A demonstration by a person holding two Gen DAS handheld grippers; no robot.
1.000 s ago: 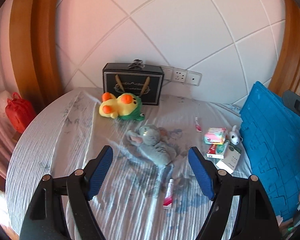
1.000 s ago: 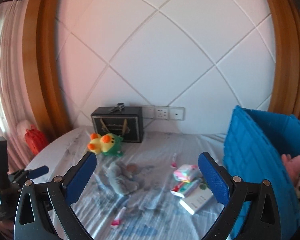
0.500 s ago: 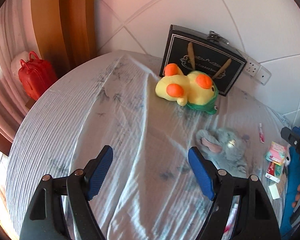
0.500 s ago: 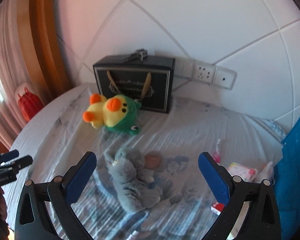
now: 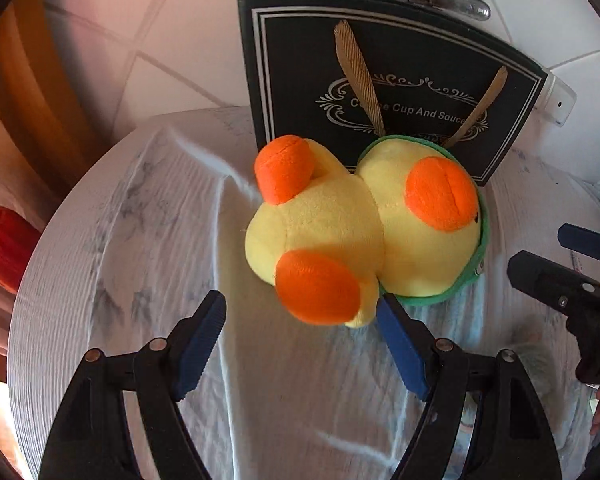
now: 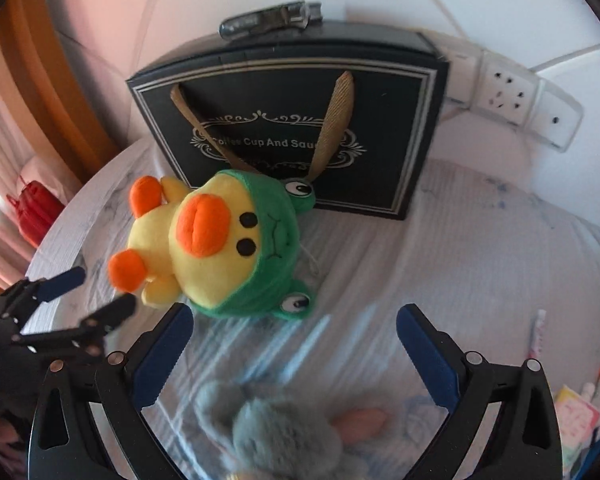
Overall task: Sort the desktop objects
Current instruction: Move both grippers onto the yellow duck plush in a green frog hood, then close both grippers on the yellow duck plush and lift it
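Here, what we see, placed against the black gift box point(image 6: 292, 136):
Left gripper point(image 5: 300, 322): jaws wide, holding nothing — in front of the box.
Right gripper point(image 6: 294, 330): jaws spread, empty.
Yellow duck plush point(image 5: 364, 232): lying against the box's front.
Grey plush point(image 6: 284, 432): further out from the box — under our right gripper, blurred.

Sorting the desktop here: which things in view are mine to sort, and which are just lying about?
To sort:
- yellow duck plush in its green frog hood, nearest both open grippers
- grey plush
- small tube
- small packets at the right edge

Lying about:
- black gift box by the wall
- metal clip on top of it
- wall sockets
- red bag beyond the table
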